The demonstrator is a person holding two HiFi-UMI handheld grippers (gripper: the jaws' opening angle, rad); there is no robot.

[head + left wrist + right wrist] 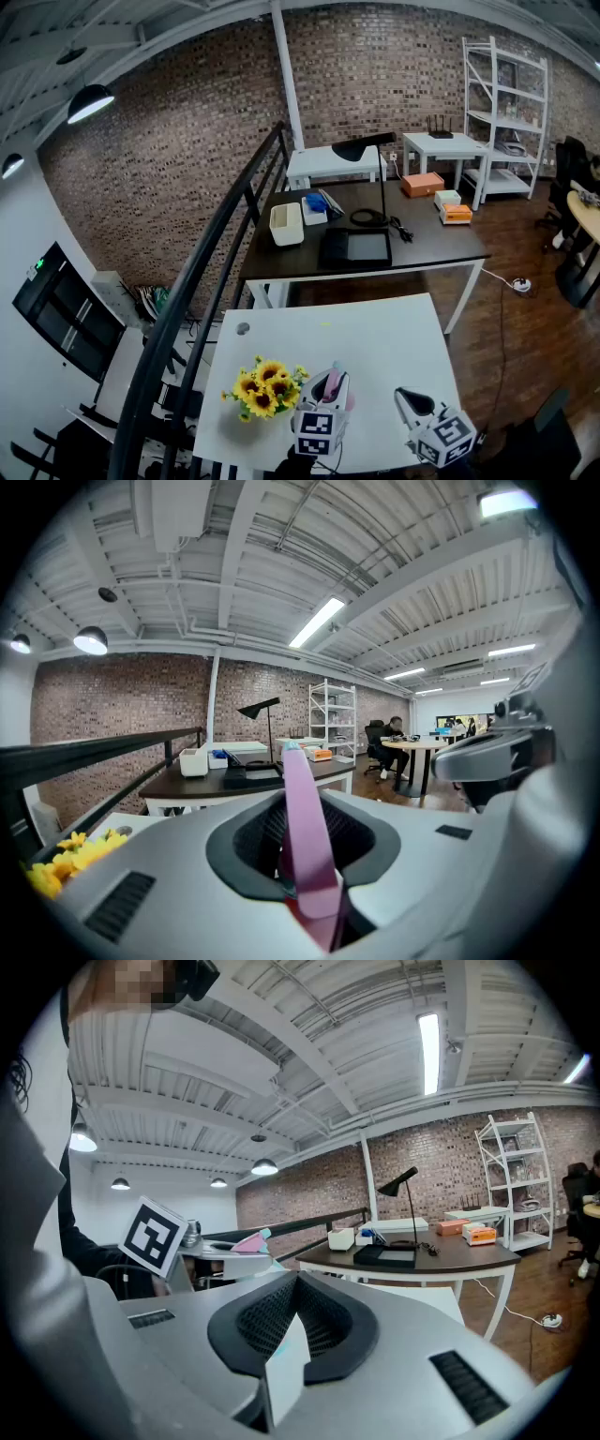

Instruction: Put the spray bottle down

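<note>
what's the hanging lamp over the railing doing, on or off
On: the hanging lamp shows a bright white glow under its dark shade in the head view.

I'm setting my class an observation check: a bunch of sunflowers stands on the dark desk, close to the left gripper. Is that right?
Not quite. The sunflowers stand on the white table, not on the dark desk, which lies beyond it. The head view shows this. The rest holds: they are close to the left gripper.
</note>
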